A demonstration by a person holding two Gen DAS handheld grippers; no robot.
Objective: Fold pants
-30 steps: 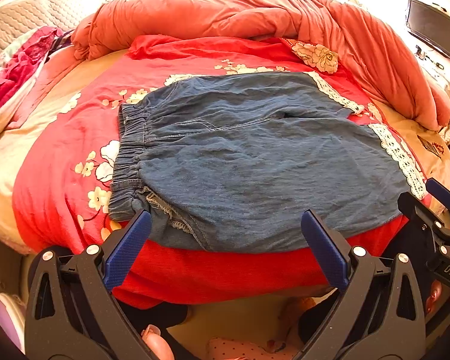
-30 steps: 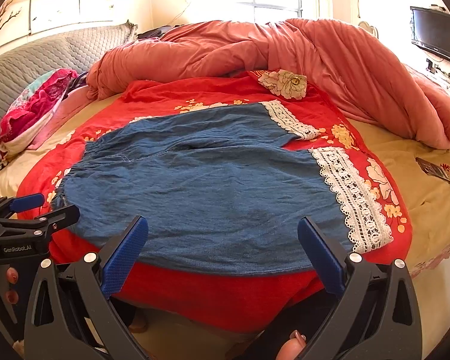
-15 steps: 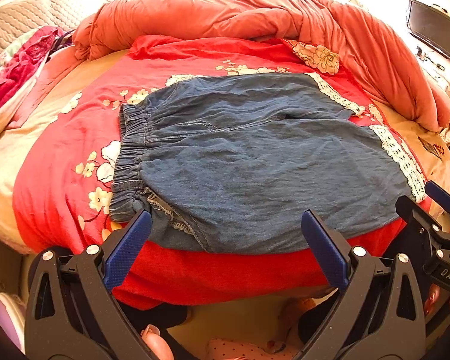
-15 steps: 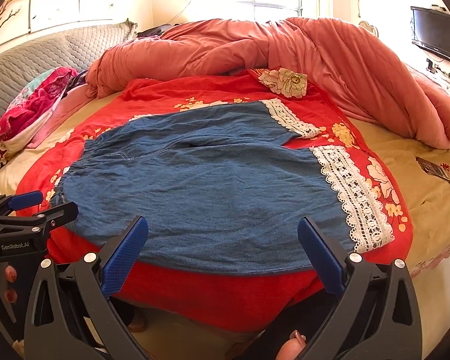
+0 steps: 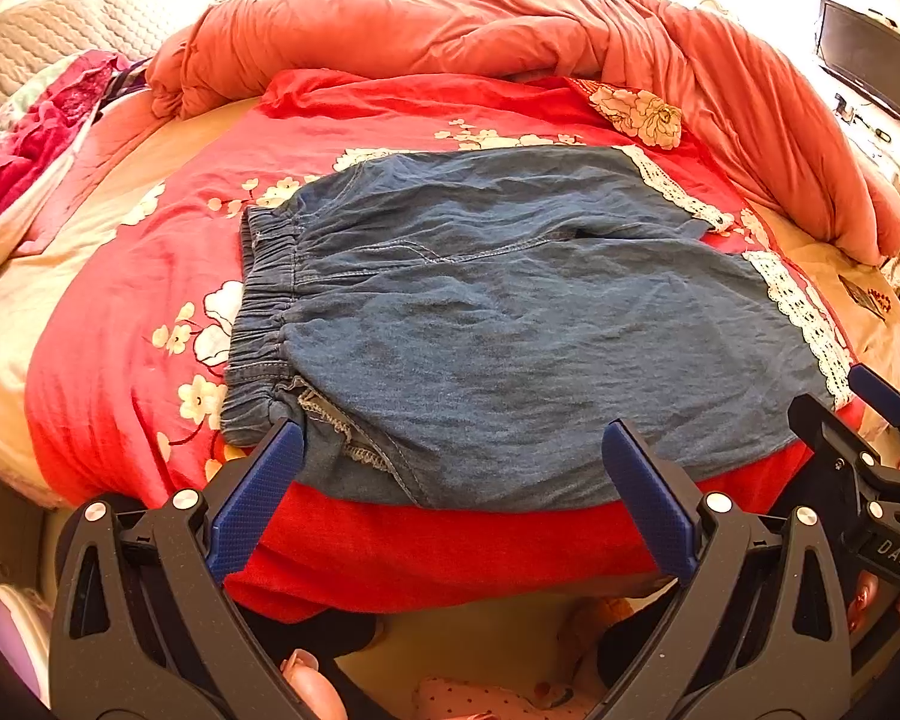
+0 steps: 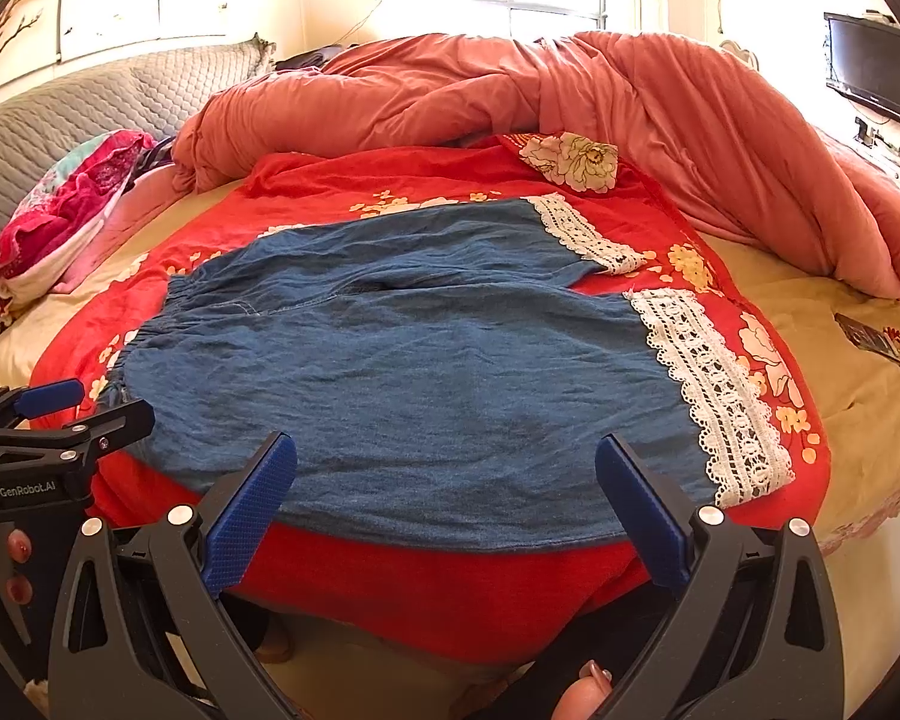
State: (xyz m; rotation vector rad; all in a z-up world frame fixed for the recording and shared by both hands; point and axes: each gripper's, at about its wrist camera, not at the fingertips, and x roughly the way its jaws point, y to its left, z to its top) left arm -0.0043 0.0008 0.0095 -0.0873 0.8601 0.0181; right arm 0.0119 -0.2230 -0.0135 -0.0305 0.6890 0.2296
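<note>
Blue denim pants [image 5: 510,324] with white lace hems [image 5: 804,318] lie flat on a red floral blanket [image 5: 150,276], waistband to the left. They also show in the right wrist view [image 6: 426,360], lace hems [image 6: 720,396] to the right. My left gripper [image 5: 450,444] is open and empty, at the near edge by the waistband corner. My right gripper [image 6: 444,456] is open and empty, at the near edge toward the leg end. Each gripper shows in the other's view: the right one [image 5: 858,414], the left one [image 6: 78,408].
A bunched salmon duvet [image 6: 570,96] lies along the back and right of the bed. A pink patterned pillow [image 6: 66,198] sits at the left by a grey quilted headboard [image 6: 60,108]. A dark TV [image 6: 876,72] hangs on the right wall. A small dark item [image 6: 870,336] lies on the beige sheet.
Both grippers have shifted very slightly; the pants have not moved and both grippers stay open.
</note>
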